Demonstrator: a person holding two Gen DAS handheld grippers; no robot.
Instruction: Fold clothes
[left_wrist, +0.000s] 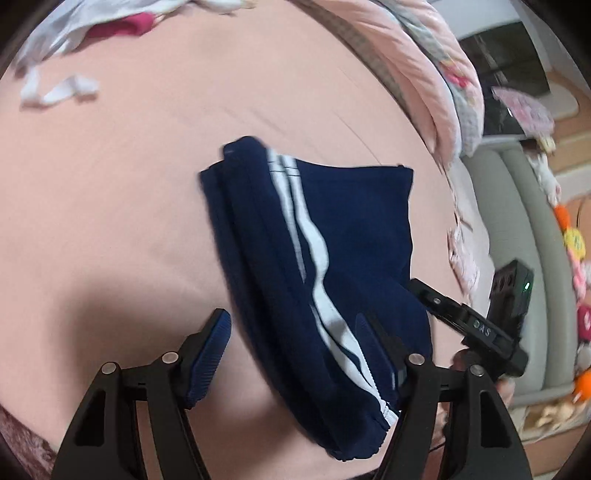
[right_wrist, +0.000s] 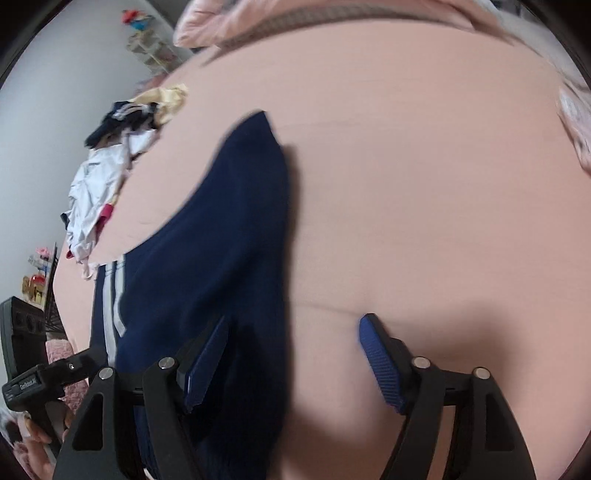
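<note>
While the navy garment (left_wrist: 321, 236) with its white side stripes (left_wrist: 314, 243) lies folded on the pink sheet (left_wrist: 110, 203), the left gripper (left_wrist: 295, 332) hangs above its near end with jaws apart and nothing clamped: the left finger at about 8 o'clock is over bare sheet, the right finger at about 5 o'clock over navy cloth. At 3 o'clock of the garment, the right gripper (right_wrist: 295, 354) is likewise released, its left pad (right_wrist: 207, 362) over the garment's edge, its right pad over sheet. A heap of unfolded clothes (right_wrist: 99, 184) lies well apart at 10 o'clock.
</note>
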